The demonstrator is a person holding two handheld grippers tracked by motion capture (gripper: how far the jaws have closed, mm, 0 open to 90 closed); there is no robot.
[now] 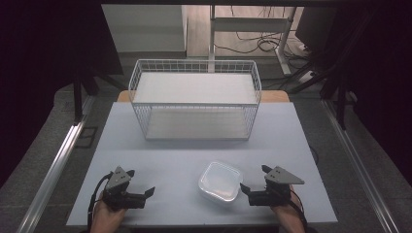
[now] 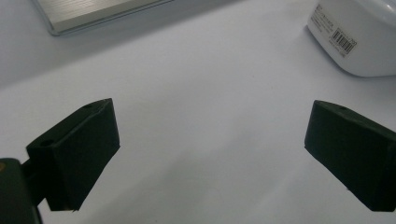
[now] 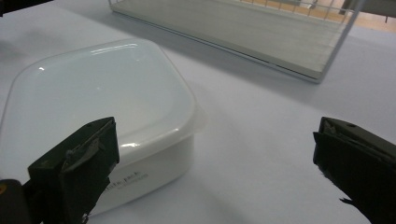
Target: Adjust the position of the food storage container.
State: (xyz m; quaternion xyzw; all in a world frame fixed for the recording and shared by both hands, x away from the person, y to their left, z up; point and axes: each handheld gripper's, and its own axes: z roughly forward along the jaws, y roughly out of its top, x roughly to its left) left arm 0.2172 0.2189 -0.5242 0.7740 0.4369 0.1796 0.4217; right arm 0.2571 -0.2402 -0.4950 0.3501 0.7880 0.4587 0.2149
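looks like a pickup coming, so with the right gripper [image 1: 252,187] jaws wide apart and the lidded white plastic container [image 1: 220,181] just off its left jaw, I'd straddle a corner squarely before closing, while the left gripper [image 1: 141,192], also gaping, hangs over bare counter [image 1: 170,155]

Each hand holds a black tool. The left tool [image 1: 138,187] and right tool [image 1: 252,180] both carry a grey three-cornered plate on top, dotted with small dark screws. Black cable trails back from each along the wrists. The jaws are blocky, matte black wedges with small round holes near their tips.
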